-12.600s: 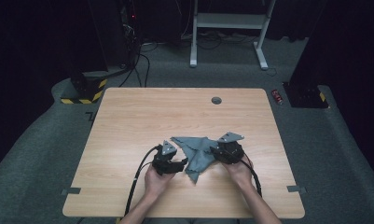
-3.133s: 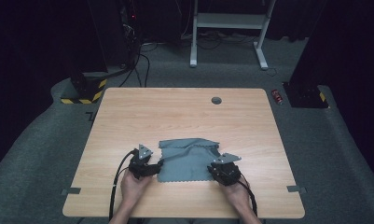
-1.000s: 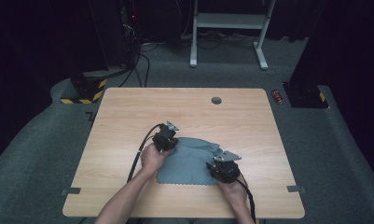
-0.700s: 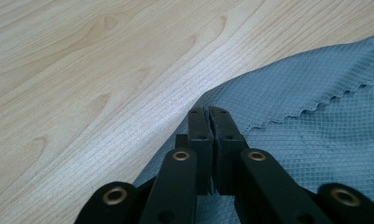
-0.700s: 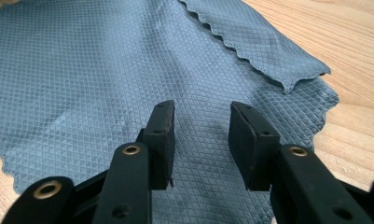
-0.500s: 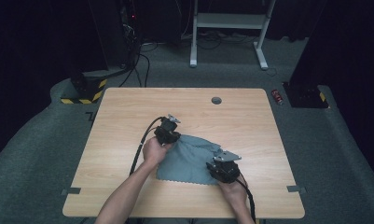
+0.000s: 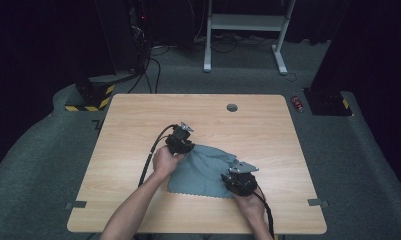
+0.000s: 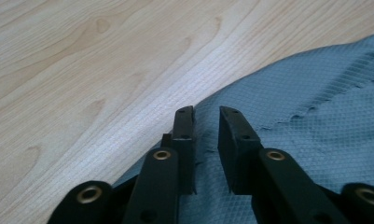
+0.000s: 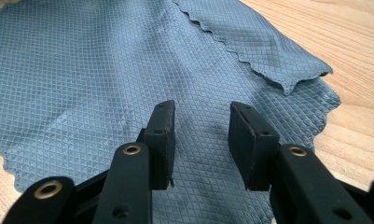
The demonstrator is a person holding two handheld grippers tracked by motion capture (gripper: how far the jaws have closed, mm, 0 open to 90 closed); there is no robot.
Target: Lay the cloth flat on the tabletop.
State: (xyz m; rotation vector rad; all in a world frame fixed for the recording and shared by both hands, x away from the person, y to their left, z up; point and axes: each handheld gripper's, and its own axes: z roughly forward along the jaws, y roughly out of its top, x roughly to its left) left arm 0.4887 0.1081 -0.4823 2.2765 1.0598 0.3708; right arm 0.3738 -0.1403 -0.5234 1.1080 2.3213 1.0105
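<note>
A blue-grey waffle-weave cloth lies flat on the wooden table, with one corner folded over as a flap. My left gripper sits at the cloth's far left corner. Its jaws have just been opening, and they now stand open with a narrow gap just above the cloth's edge, the pads off the fabric. My right gripper rests at the cloth's near right part. It stands open, tips down on the flat cloth, gripping nothing.
A round cable hole sits near the table's far edge. A black cable trails from the left gripper across the wood. On the floor behind are a white desk frame, a yellow-black striped base and a small red object.
Over the last second the left gripper has slid a little toward the table's far edge at the cloth's far left corner. The right gripper has stayed put.
</note>
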